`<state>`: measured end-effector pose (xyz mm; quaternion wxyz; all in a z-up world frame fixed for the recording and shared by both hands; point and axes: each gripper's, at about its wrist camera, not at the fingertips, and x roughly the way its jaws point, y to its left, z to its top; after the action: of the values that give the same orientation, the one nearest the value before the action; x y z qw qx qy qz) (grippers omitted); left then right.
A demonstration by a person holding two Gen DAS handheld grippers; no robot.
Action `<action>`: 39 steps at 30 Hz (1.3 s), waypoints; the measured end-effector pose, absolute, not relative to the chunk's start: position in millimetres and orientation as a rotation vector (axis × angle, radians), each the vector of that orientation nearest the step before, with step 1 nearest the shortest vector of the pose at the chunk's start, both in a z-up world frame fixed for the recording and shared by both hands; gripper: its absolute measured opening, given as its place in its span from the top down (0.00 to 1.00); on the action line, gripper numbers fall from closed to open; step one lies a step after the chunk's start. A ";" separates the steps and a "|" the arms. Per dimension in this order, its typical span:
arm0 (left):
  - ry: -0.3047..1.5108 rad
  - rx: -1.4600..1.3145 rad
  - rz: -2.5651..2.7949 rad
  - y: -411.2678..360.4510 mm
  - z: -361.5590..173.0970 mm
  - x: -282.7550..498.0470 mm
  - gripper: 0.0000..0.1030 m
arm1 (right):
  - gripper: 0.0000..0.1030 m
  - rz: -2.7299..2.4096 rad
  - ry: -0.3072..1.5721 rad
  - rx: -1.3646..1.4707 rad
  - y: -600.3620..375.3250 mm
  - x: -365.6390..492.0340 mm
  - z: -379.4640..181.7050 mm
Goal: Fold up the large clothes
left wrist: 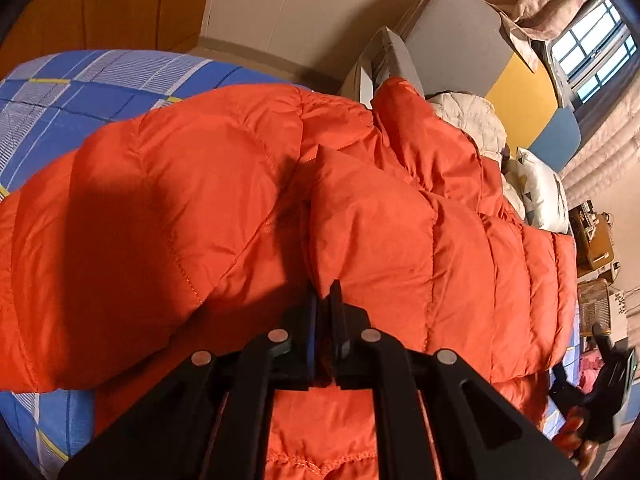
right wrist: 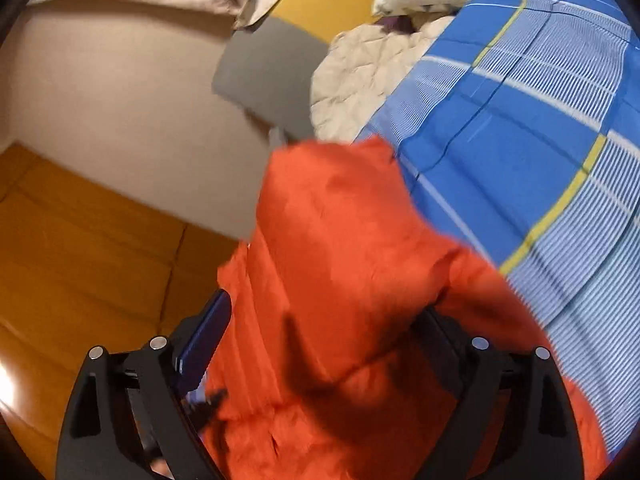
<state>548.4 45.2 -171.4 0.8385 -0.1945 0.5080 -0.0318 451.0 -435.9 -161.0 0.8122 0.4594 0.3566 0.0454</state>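
A puffy orange quilted jacket (left wrist: 200, 200) lies spread across a bed with a blue checked sheet (left wrist: 80, 88). My left gripper (left wrist: 325, 292) is shut on a raised fold of the jacket near its middle, and the fabric rises out of the jaws. In the right wrist view, my right gripper (right wrist: 328, 308) stands wide open with a bunched end of the jacket (right wrist: 332, 220) lying between its fingers (right wrist: 208, 332). The right-hand finger is partly hidden by cloth. The picture is blurred. The right gripper (left wrist: 604, 376) also shows at the jacket's far edge, held by a hand.
A cream quilt (right wrist: 360, 80) and a pillow (left wrist: 544, 192) lie at the head of the bed, next to a grey, yellow and blue headboard (left wrist: 452, 32). A wooden floor (right wrist: 80, 260) and a beige wall run beside the bed. Cluttered furniture (left wrist: 596, 248) stands at the far right.
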 end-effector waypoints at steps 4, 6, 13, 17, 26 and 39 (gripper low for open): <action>1.049 -0.345 -0.079 39.9 -170.3 542.3 0.94 | 0.13 0.160 0.864 0.826 -433.5 435.0 -148.8; 1.028 -0.287 -0.086 36.5 -167.7 538.0 0.94 | 0.13 0.179 0.850 0.771 -444.5 430.2 -130.9; 1.002 -0.281 -0.106 43.8 -163.6 529.1 0.92 | 0.14 0.018 0.886 0.646 -486.2 529.7 -86.6; 0.981 -0.252 -0.109 43.3 -162.1 527.3 0.92 | 0.13 0.030 1.089 0.586 -468.8 602.5 -77.2; 0.928 -0.242 -0.121 46.4 -160.5 521.1 0.91 | 0.14 -0.092 1.440 0.055 -391.7 662.3 -122.5; 0.970 -0.406 -0.077 65.6 -170.6 526.4 0.58 | 0.13 -0.168 1.206 0.266 -455.0 598.4 -115.9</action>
<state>526.4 65.6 -170.6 0.8641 -0.1938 0.4630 -0.0369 598.4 -455.0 -115.9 0.8119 0.1244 0.5649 -0.0789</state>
